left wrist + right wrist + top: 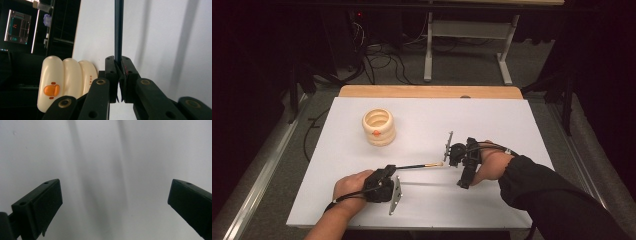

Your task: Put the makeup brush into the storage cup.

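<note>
A thin black brush with a tan tip lies level just above the white table, tip pointing right. My left gripper is shut on its handle end; in the left gripper view the jaws pinch the dark handle, which runs straight away from them. My right gripper sits just right of the brush tip, apart from it. Its jaws stand wide open over bare table with nothing between them. A cream ribbed holder with an orange mark stands at the back left, and also shows beside the left jaws.
The white board rests on a wooden tabletop whose edge shows at the back. Beyond it are a table frame and cables on the floor. A lit screen glows in the dark at the left gripper view's far left.
</note>
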Demonstrator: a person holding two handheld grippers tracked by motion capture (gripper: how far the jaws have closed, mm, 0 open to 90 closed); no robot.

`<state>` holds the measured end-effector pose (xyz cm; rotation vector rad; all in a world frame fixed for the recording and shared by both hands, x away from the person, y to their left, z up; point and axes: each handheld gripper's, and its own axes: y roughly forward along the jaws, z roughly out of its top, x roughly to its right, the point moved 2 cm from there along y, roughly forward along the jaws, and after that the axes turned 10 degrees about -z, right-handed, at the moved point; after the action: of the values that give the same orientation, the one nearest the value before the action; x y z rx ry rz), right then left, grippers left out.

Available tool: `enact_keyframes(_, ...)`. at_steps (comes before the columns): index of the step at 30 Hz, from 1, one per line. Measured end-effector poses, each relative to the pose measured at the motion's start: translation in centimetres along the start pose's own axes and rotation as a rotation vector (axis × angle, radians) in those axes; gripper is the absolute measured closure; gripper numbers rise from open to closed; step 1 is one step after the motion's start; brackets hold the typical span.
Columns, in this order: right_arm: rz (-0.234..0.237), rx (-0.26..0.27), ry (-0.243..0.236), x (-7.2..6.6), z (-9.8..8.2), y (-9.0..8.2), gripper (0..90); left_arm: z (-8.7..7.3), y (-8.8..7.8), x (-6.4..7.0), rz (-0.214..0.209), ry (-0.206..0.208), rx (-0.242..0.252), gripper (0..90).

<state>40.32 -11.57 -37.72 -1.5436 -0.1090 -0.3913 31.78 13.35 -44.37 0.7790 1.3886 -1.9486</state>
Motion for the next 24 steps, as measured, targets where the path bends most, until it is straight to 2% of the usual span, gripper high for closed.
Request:
enact_keyframes(1,-0.002,-0.004,0.007,0.1,-0.4,0.1,1.1,0.0,0.1,0.0,0.001,-0.011,0.011,85.8)
enact_keyframes(11,0.007,-0.051,0.046,0.8,-3.9,1.3,1.1,-0.2,0.0,-0.1,0.0,-0.011,-0.002,85.9)
enact_keyframes(16,0.011,-0.076,0.072,0.8,-5.5,2.2,1.1,-0.2,0.1,0.0,0.001,-0.019,0.008,85.9)
enact_keyframes(20,0.019,-0.079,0.101,0.9,-6.5,2.8,1.1,-0.3,0.1,0.0,-0.002,-0.036,0.01,85.8)
enact_keyframes(24,0.018,-0.054,0.141,0.9,-7.1,3.3,1.2,-0.5,0.2,-0.1,-0.011,-0.053,0.012,85.9)
